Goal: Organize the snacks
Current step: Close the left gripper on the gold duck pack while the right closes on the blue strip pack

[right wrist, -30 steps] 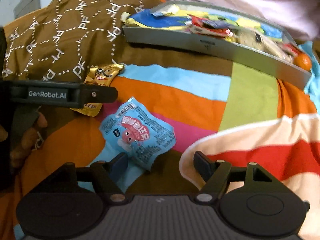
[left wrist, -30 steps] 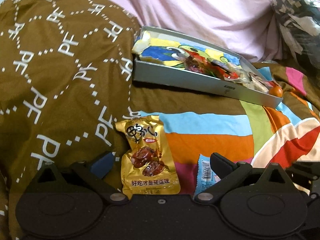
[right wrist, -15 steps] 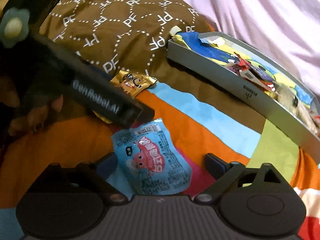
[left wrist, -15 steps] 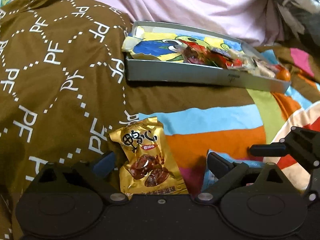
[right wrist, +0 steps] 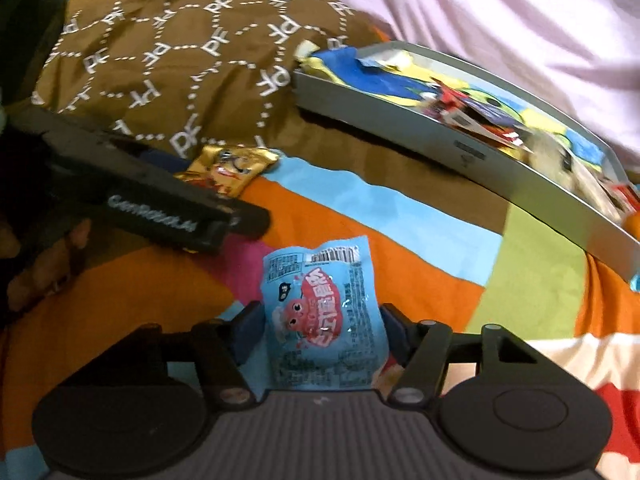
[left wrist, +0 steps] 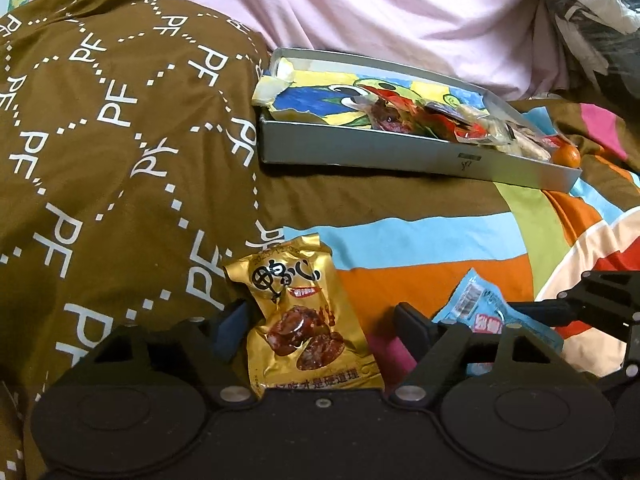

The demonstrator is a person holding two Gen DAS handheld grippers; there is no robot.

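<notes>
Your open lane is the striped bedspread [left wrist: 420, 248] between the two packets and the grey tray [left wrist: 360, 152] far ahead. A brown quilt mound [left wrist: 120, 140] walls off the left, touching the tray's left end. The tray's right half is piled with snacks; pink bedding [left wrist: 380, 12] blocks beyond.

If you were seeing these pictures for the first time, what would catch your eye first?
Two snack packets lie on the striped bedspread: a gold packet between the left tongs, which have been closing but still show a gap on one side, and a blue packet that the closing right tongs now squeeze. Behind them sits a grey tray full of snacks.
</notes>
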